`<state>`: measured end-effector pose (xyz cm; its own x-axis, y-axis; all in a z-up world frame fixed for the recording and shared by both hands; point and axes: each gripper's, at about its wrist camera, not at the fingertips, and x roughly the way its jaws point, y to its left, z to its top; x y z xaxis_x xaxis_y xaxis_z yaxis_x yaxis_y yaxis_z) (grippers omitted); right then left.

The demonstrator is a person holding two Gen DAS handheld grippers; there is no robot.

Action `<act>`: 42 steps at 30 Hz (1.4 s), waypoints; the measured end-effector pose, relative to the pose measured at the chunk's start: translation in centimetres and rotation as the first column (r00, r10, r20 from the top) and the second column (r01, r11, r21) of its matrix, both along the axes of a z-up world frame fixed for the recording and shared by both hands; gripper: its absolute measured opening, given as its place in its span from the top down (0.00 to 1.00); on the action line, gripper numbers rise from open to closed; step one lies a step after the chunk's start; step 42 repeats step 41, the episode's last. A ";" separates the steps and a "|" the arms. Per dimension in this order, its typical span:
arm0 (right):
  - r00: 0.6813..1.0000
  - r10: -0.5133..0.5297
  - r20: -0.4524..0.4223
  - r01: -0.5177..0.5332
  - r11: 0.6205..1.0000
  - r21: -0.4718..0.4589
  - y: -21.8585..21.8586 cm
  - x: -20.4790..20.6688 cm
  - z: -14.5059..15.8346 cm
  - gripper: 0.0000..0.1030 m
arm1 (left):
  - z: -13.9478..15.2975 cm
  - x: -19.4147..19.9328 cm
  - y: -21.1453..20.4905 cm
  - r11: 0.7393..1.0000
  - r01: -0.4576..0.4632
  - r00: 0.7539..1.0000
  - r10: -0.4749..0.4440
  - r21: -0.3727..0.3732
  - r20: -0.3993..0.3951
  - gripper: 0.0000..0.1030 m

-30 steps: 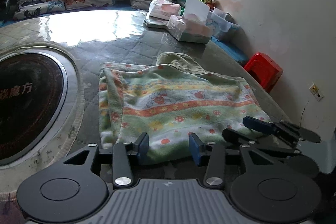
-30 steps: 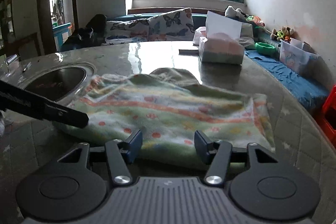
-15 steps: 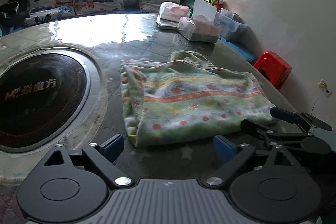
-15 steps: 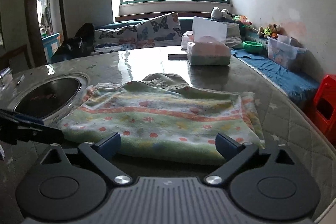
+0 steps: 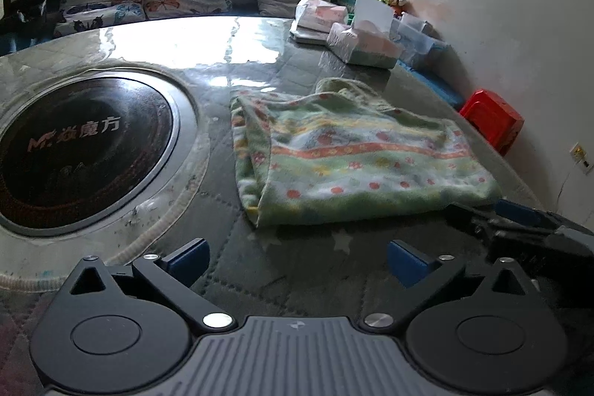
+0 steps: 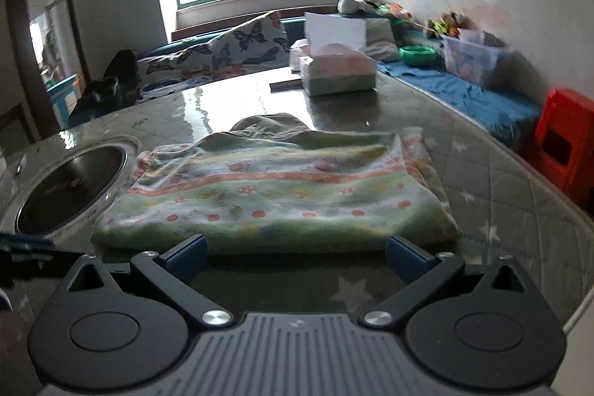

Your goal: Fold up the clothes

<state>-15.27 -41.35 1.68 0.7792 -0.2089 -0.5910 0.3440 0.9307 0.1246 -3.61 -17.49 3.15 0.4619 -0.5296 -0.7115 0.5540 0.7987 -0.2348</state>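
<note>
The round table [image 5: 260,36] carries everything here, its glossy quilted cover giving a flat bed for folding, with the dark inset cooktop [image 5: 81,151] at about 9 o'clock of the cloth and tissue boxes [image 5: 365,43] pushed out toward 1 o'clock, probably to keep the working area free. The green patterned garment [image 5: 356,166] lies folded flat near the table's near edge, layers stacked with a hood-like lump at its far side, within easy reach of both tools. The left hand-held gripper [image 5: 297,257] sits spread wide and holds nothing, just short of the garment's near-left corner; the right hand-held gripper [image 6: 297,253] is likewise wide apart and empty, facing the near hem, likely positioned for a next fold.
</note>
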 end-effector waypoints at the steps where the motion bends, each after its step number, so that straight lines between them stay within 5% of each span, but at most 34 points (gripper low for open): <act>1: 1.000 -0.015 0.000 0.015 1.000 0.004 0.0 -0.2 0.0 0.00 | -0.1 -0.1 0.1 1.000 -0.001 1.000 0.001 -0.002 0.001 0.00; 42: 0.999 -0.039 -0.015 0.039 0.999 0.020 1.6 -1.4 -0.3 0.00 | -0.9 -2.1 0.3 1.000 -0.028 0.999 0.028 0.002 -0.023 0.00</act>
